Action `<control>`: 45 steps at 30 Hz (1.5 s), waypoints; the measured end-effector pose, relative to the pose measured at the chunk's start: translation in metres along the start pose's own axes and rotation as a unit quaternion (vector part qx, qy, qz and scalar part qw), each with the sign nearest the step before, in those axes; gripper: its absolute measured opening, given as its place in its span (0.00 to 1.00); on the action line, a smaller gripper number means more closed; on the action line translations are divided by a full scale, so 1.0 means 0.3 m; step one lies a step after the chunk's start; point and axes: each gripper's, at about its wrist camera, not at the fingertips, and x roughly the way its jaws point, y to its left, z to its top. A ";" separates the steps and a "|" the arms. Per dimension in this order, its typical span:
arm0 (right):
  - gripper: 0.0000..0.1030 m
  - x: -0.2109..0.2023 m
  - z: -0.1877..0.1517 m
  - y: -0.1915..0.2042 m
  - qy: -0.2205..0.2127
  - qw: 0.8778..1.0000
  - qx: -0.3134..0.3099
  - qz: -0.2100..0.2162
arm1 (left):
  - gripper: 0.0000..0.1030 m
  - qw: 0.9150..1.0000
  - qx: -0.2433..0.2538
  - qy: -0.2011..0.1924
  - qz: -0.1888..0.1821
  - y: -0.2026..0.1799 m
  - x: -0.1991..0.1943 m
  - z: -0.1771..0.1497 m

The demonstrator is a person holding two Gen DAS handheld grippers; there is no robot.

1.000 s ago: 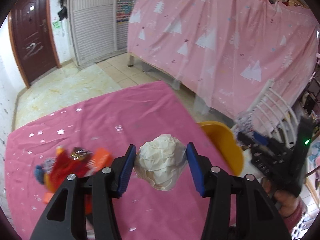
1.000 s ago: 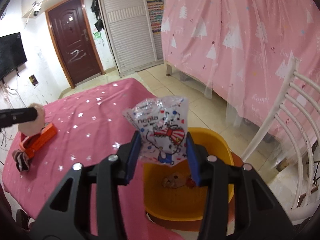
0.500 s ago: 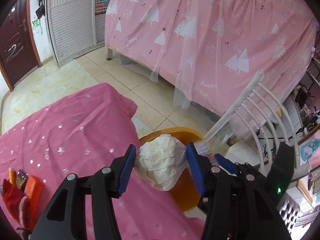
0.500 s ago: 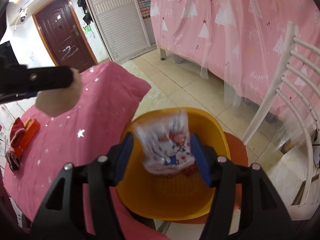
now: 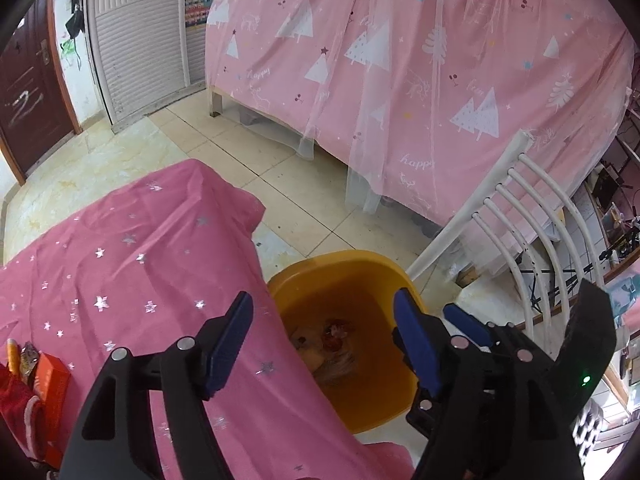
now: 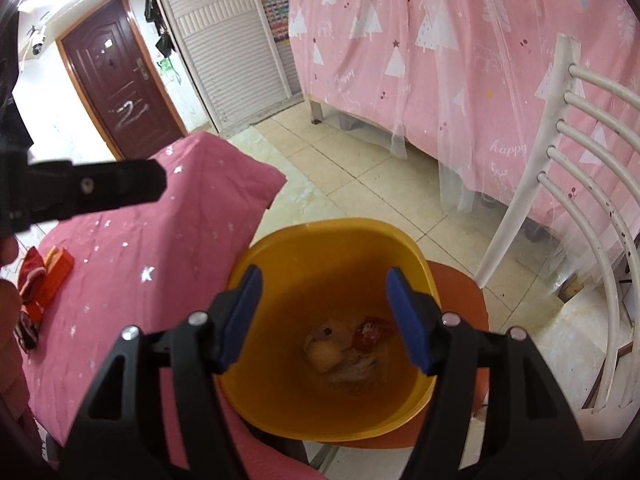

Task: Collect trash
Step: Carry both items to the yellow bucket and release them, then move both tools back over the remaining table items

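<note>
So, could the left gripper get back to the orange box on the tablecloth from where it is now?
Probably yes. The left gripper has nothing between its opening jaws, and the orange box lies uncovered on the pink tablecloth beside a red cloth, with only bare cloth between. The right gripper is over the yellow bin, clear of that path.

Even indoor light, ceiling lamp glare upper left, fisheye-bent dark corners, mostly sharp.

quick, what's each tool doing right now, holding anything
Left tool: jaws opening, nothing between them, above the yellow bin.
Right tool: jaws opening, nothing between them, over the same bin.
</note>
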 end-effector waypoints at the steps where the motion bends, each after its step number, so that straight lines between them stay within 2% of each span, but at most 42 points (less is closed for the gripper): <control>1: 0.67 -0.007 0.002 0.007 -0.004 1.000 -0.003 0.000 | 0.67 1.000 -0.002 -0.001 -0.001 0.007 -0.007 0.001; 8: 0.76 -0.094 0.019 0.094 -0.040 0.998 -0.038 -0.003 | 0.83 0.999 0.000 -0.039 0.012 0.067 -0.104 -0.015; 11: 0.79 -0.137 0.019 0.163 -0.056 0.997 -0.060 0.007 | 0.87 0.998 -0.004 -0.058 0.015 0.110 -0.167 -0.031; 19: 0.82 -0.179 0.000 0.362 -0.068 0.990 -0.119 0.030 | 0.88 0.995 -0.030 -0.091 0.032 0.259 -0.294 -0.054; 25: 0.83 -0.166 -0.003 0.495 -0.053 0.986 -0.138 0.078 | 0.91 0.992 -0.048 -0.105 0.053 0.426 -0.406 -0.092; 30: 0.83 -0.147 -0.025 0.604 -0.039 0.982 -0.162 0.093 | 0.92 0.988 -0.059 -0.113 0.086 0.572 -0.492 -0.128; 35: 0.83 -0.124 -0.049 0.714 -0.024 0.977 -0.185 0.102 | 0.92 0.985 -0.082 -0.117 0.101 0.709 -0.558 -0.154; 45: 0.88 -0.098 -0.058 0.842 -0.006 0.970 -0.215 0.112 | 0.92 0.979 -0.112 -0.109 0.131 0.942 -0.613 -0.262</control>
